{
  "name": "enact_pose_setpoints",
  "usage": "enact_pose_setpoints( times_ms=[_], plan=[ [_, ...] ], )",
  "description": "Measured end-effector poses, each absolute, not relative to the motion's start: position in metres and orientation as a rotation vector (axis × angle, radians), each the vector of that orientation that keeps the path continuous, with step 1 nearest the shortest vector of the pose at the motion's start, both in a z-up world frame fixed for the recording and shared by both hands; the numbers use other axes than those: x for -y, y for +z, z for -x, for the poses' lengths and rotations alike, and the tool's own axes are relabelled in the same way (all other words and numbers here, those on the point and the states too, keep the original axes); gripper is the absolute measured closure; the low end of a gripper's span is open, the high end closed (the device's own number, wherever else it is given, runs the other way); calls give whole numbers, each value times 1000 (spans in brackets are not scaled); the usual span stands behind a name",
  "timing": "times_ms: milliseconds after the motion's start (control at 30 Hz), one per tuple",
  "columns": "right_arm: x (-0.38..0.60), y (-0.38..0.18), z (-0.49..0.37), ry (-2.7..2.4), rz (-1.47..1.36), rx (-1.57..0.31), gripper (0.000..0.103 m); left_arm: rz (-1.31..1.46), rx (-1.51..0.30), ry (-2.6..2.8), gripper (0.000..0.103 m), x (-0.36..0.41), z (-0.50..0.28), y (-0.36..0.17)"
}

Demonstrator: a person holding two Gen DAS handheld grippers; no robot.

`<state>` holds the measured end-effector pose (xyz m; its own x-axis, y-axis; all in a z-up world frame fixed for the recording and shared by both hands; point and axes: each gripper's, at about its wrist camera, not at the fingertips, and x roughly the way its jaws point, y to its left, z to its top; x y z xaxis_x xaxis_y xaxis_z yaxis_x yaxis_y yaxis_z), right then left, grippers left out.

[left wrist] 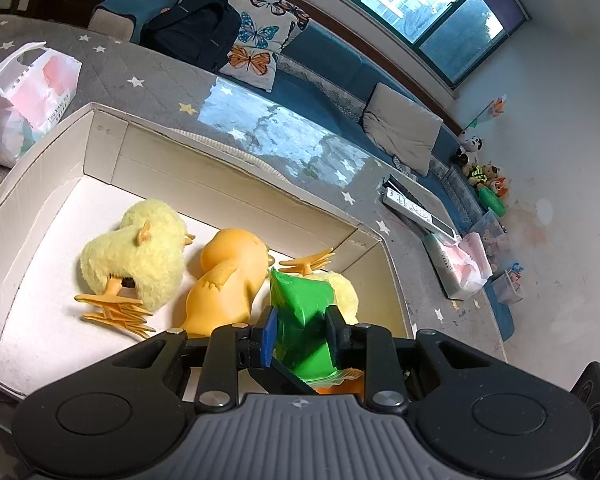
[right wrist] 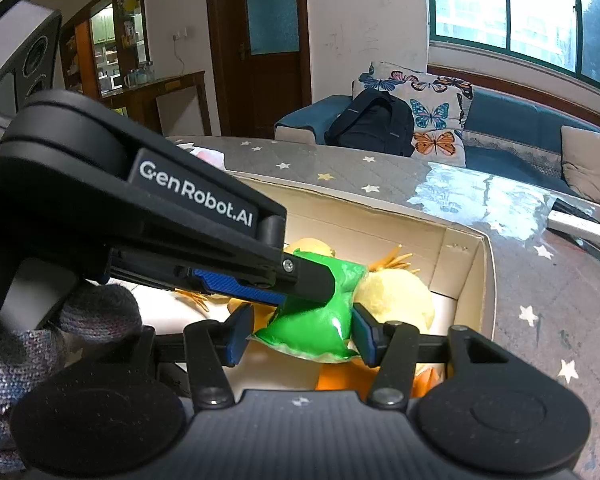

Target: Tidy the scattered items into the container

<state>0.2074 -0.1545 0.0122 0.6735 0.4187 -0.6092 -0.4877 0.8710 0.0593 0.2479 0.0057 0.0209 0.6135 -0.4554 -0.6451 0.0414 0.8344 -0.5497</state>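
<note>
Over box [left wrist: 236, 184], pouch [left wrist: 300, 312] between fingers [left wrist: 269, 334].

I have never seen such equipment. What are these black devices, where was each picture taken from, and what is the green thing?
There is no robot here: a person holds a two-finger hand-held gripper in each hand, each with a camera looking along its fingers. One picture comes from the left hand-held gripper, the other from the right hand-held gripper, which also sees the left one reaching in. Both grip one green plastic packet over an open cardboard box on a star-patterned grey cover. In the box lie fluffy yellow chick toys and a smooth orange duck.
</note>
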Motion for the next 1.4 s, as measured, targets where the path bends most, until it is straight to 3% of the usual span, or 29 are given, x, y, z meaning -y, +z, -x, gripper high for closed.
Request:
enact_pose_setpoints(
  times_ms=[800, 900, 1133, 1400],
  plan=[
    [153, 6, -207, 489, 119, -657, 48, 476, -869, -277, 73, -5, -243, 21],
    [152, 8, -204, 486, 119, -648, 40, 467, -867, -276, 73, -4, -241, 22],
    [151, 12, -200, 484, 122, -639, 39, 446, -857, -272, 73, -3, -234, 27],
    [152, 14, -194, 476, 125, -622, 27, 396, -830, -261, 73, 0, -223, 35]
  ],
)
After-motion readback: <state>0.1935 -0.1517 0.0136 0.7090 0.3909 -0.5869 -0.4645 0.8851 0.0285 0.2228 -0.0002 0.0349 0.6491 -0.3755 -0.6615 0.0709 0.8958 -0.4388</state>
